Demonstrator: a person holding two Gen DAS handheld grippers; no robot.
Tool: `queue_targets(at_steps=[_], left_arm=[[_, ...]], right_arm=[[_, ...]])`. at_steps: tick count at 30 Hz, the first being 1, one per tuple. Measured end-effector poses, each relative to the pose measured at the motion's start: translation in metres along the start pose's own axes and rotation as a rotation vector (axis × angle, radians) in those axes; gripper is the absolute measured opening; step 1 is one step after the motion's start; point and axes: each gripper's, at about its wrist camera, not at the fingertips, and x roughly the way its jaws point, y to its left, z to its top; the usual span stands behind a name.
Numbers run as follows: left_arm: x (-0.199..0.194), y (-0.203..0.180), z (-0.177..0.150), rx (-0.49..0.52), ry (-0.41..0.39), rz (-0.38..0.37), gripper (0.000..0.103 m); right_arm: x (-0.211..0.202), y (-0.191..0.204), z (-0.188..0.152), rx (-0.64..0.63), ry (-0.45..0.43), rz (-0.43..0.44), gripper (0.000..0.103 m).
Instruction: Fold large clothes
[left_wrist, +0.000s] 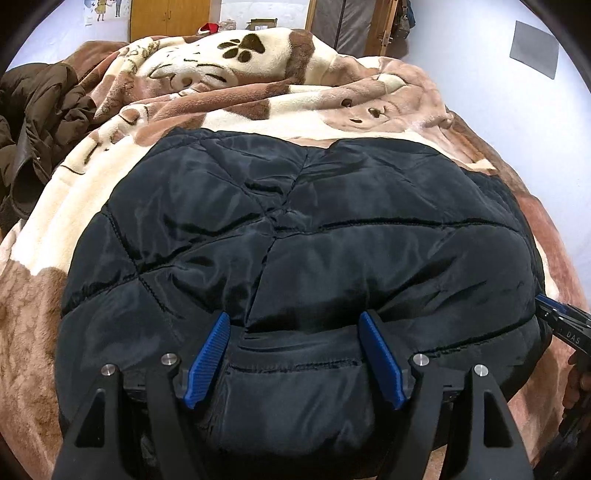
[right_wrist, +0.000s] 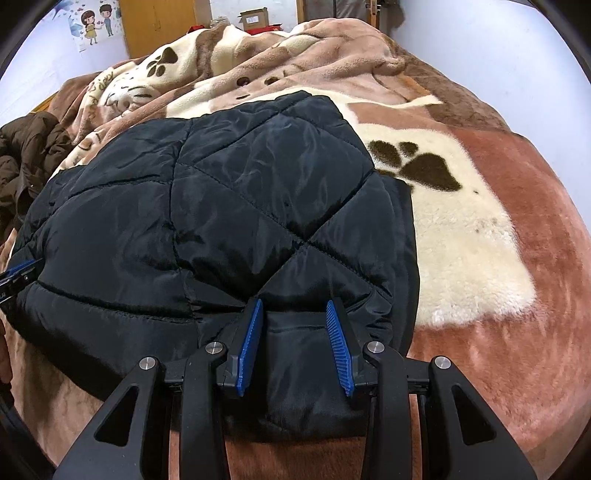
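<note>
presently: black quilted jacket on patterned bed blanket

item one, black quilted jacket (left_wrist: 295, 229) (right_wrist: 207, 206): lies spread in a padded, bunched mass on the near part of the paw-print fleece blanket (left_wrist: 229, 96) (right_wrist: 461, 236), near hem toward both cameras.

item two, left gripper (left_wrist: 295, 356): jaws spread wide, blue pads (left_wrist: 208, 360) on either side of a fold at the jacket's near edge, pressing into the fabric but not closed on it.

item three, right gripper (right_wrist: 295, 345): jaws moderately apart, straddling a puff of fabric near the jacket's right corner.

item four, brown coat (left_wrist: 37, 122) (right_wrist: 26, 147): heaped at the blanket's far left, well apart from the jacket.
</note>
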Motion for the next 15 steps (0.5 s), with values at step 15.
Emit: queue_targets(at_steps=[15], left_arm=[[-0.032,0.072,0.02,-0.128,-0.068,0.087,0.072]], right_arm=[[-0.035,-0.012,0.021,0.036,-0.046,0.013,0.036]])
